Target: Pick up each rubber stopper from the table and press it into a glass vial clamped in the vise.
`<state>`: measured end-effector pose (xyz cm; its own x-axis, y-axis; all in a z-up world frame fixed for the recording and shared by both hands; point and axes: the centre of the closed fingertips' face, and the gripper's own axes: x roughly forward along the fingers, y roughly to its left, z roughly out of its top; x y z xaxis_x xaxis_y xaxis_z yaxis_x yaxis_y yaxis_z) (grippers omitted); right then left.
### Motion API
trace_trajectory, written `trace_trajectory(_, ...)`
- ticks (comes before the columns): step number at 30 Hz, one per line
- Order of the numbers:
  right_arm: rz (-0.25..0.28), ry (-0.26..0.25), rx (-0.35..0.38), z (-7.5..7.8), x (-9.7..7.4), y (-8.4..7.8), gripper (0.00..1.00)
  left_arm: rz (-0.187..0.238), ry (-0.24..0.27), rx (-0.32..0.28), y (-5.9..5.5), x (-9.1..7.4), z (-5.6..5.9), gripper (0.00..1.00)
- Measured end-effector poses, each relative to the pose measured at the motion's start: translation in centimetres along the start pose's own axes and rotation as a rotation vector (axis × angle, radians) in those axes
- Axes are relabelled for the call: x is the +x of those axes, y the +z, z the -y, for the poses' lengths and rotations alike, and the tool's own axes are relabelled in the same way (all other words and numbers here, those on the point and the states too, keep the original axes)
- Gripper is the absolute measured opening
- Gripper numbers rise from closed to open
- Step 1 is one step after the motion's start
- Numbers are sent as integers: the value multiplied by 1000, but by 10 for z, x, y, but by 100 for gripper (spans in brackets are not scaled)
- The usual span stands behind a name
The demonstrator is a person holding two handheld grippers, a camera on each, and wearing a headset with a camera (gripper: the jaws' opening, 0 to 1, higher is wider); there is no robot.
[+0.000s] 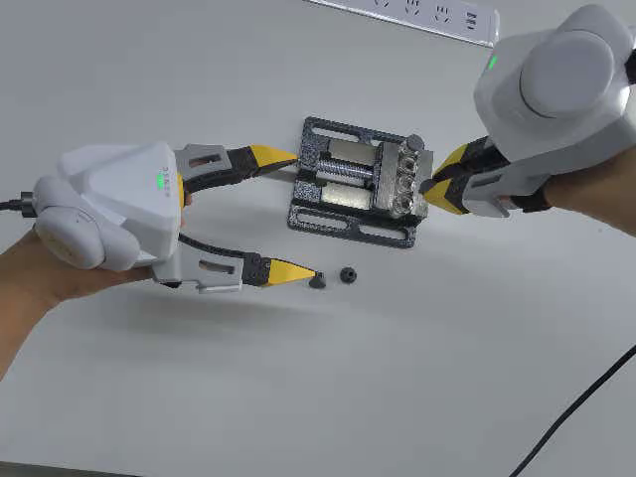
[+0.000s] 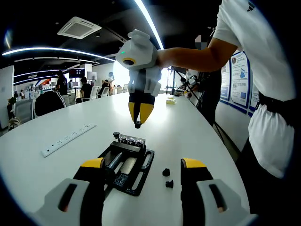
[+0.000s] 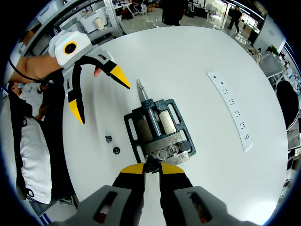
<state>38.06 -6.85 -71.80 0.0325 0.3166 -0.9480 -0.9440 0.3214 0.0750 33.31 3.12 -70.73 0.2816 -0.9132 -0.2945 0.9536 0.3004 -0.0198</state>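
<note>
Black rubber stopper [image 3: 151, 163], small and round, is pinched between the narrow yellow tips of the right hand-held gripper [image 1: 429, 187]. It sits at centre-right of the head view, at the right end of the vise [image 1: 348, 184]. In the left gripper view that gripper points tips-down, with the stopper just above the row of vials [image 2: 132, 139]. The gap there looks slim.

The vise is dark grey metal with a silver screw, flat on the white counter [image 1: 199, 397]. It clamps three open clear glass vials, mouths up. A fourth, the capped vial [image 1: 415, 143], stands at the row's end with a dark stopper already in it.

The left hand-held gripper [image 1: 296, 219] is spread wide and holds nothing, at the left of the head view. Its upper tip is just beside the vise's left end. Its lower tip is touching or just beside the nearer of two loose stoppers [image 1: 347, 274] below the vise; cannot tell which. A white power strip [image 1: 427, 14] lies at the top edge and a black cable [image 1: 581, 402] at lower right. The right gripper's body covers part of the vise's right edge in the head view.

The vise's long axis and screw run left-right in the head view. The vial row runs across that axis, top to bottom. Which way the held stopper points is too small to tell.
</note>
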Motion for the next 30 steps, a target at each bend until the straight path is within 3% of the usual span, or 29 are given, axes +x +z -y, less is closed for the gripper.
trace_trajectory(24,-15,7,39,29,23,4,10,7,1,-1,-1,6,-17,63)
trace_trajectory(30,-19,16,46,30,28,3,10,7,-1,-6,-3,7,-17,63)
